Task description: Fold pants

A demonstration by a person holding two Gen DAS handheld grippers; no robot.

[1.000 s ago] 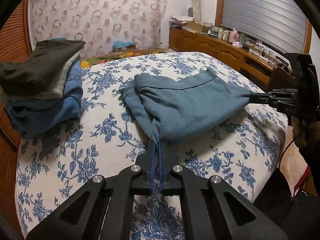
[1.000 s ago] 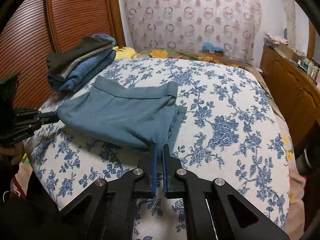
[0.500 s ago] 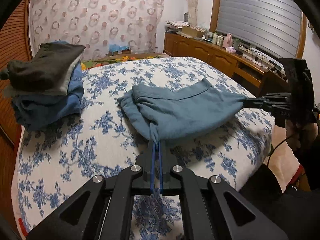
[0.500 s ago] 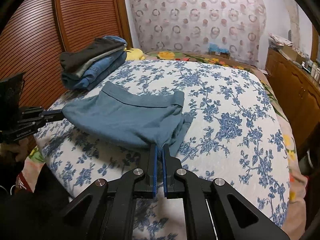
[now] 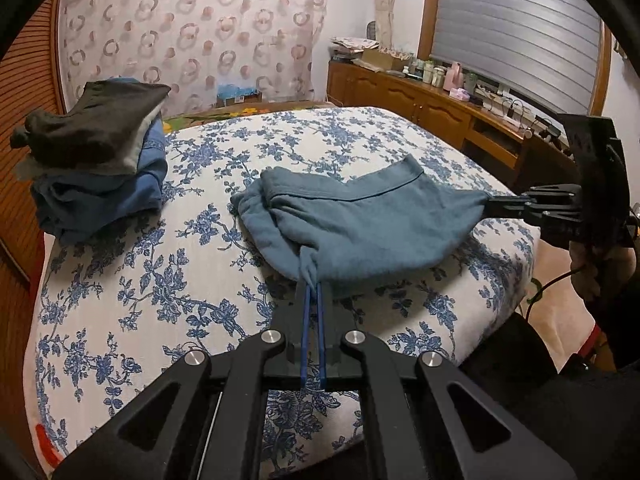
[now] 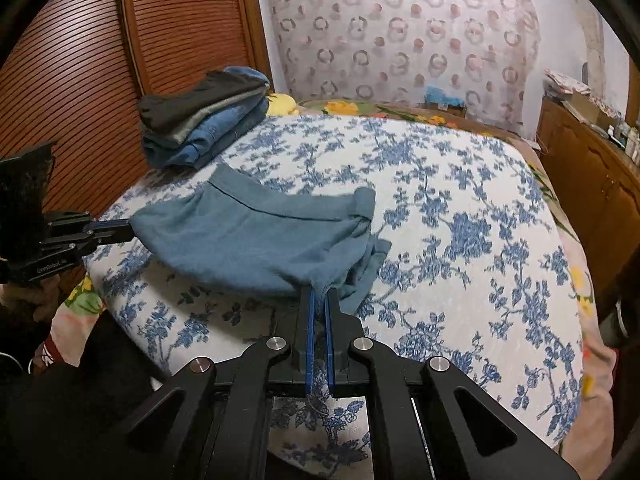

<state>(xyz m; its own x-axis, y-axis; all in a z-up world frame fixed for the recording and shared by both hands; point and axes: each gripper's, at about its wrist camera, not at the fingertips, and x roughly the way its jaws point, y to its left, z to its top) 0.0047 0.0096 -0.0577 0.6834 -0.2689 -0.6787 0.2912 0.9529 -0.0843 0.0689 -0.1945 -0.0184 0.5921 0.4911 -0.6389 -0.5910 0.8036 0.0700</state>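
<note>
The teal pants (image 5: 352,228) hang folded and stretched between both grippers, just above the near edge of the flowered bed (image 5: 160,280). My left gripper (image 5: 312,286) is shut on one near corner of the cloth. The right gripper (image 5: 490,204), at the right of the left wrist view, pinches the other corner. From the right wrist view, the pants (image 6: 248,244) span from my right gripper (image 6: 319,292) to the left gripper (image 6: 126,226). The far waistband end still rests on the bedcover.
A stack of folded clothes (image 5: 96,160), dark and grey on blue denim, sits at the bed's far left by a slatted wooden door (image 6: 80,80). A wooden sideboard (image 5: 432,108) with bottles runs along the right. A patterned curtain (image 6: 400,32) hangs behind.
Both grippers have drawn back toward the bed's near edge, dragging the pants along with them. The grip on both corners is unchanged.
</note>
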